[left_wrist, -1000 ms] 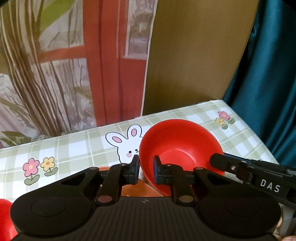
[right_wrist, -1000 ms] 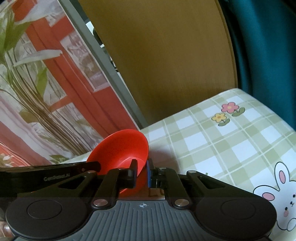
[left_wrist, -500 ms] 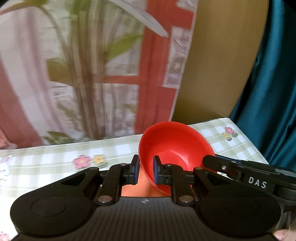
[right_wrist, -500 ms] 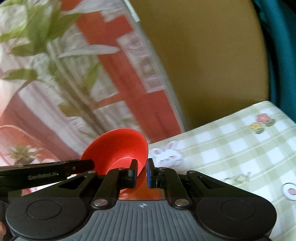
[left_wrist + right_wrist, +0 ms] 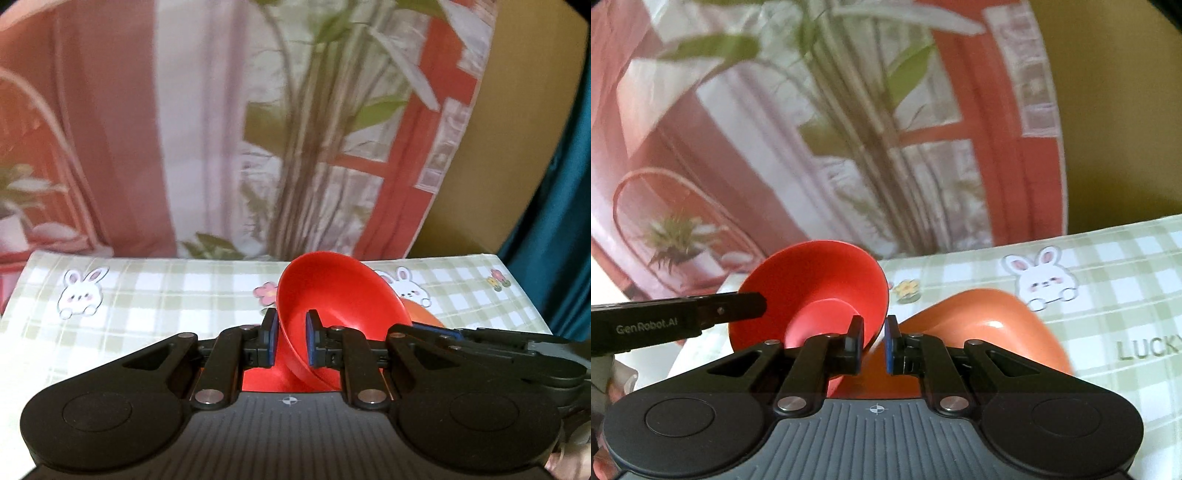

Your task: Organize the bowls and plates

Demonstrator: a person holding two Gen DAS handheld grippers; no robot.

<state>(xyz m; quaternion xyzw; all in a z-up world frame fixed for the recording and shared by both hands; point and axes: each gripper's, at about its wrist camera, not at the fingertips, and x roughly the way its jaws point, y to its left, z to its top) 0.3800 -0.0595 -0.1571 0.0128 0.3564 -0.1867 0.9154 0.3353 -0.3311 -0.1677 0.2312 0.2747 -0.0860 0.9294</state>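
Observation:
A red bowl [image 5: 340, 302] is held tilted above the checked tablecloth, and both grippers grip its rim. My left gripper [image 5: 290, 341] is shut on its left rim, one pad inside and one outside. My right gripper [image 5: 873, 341] is shut on the opposite rim of the same red bowl [image 5: 812, 291]. An orange dish [image 5: 990, 328] lies just below and behind the bowl; a sliver of it shows in the left wrist view [image 5: 421, 314]. A red surface [image 5: 264, 380] shows under the left gripper; what it is I cannot tell.
The table [image 5: 166, 306] has a green-and-white checked cloth with rabbits and flowers. A printed backdrop with plants and a red window frame [image 5: 399, 166] stands along its far edge. A brown board [image 5: 517, 147] and a teal curtain [image 5: 561, 206] are at the right.
Both grippers have swung left with the red bowl held between them. The view now faces the left part of the table, and the orange dish has come into sight on the right.

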